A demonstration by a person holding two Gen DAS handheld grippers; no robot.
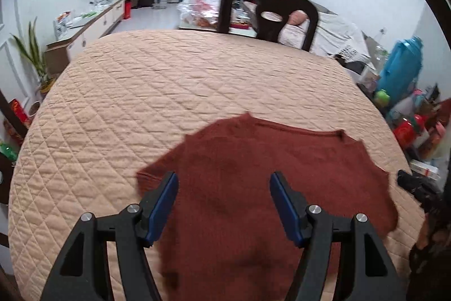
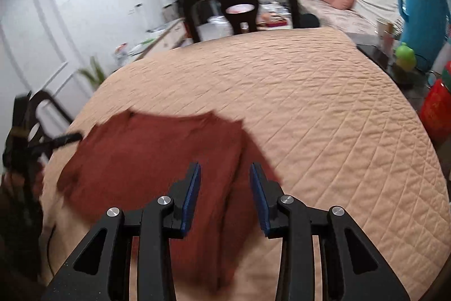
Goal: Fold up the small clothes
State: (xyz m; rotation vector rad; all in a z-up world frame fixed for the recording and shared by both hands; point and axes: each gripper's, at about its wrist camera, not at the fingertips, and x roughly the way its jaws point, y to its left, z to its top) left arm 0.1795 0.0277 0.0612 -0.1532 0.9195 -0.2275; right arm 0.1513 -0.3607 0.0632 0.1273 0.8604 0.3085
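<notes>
The left gripper [image 1: 224,205] hangs with its blue-padded fingers [image 1: 165,205] wide apart and nothing clamped, over the rust-red knitted sweater [image 1: 253,174]; the right gripper [image 2: 225,196] has its fingers [image 2: 192,195] apart too, more narrowly, gripping nothing, above the sweater's right part; the sweater lies spread near the front edge of the round worktop [image 1: 169,81], which is covered in a quilted beige cloth; a dark chair [image 1: 267,10] stands at the far side
</notes>
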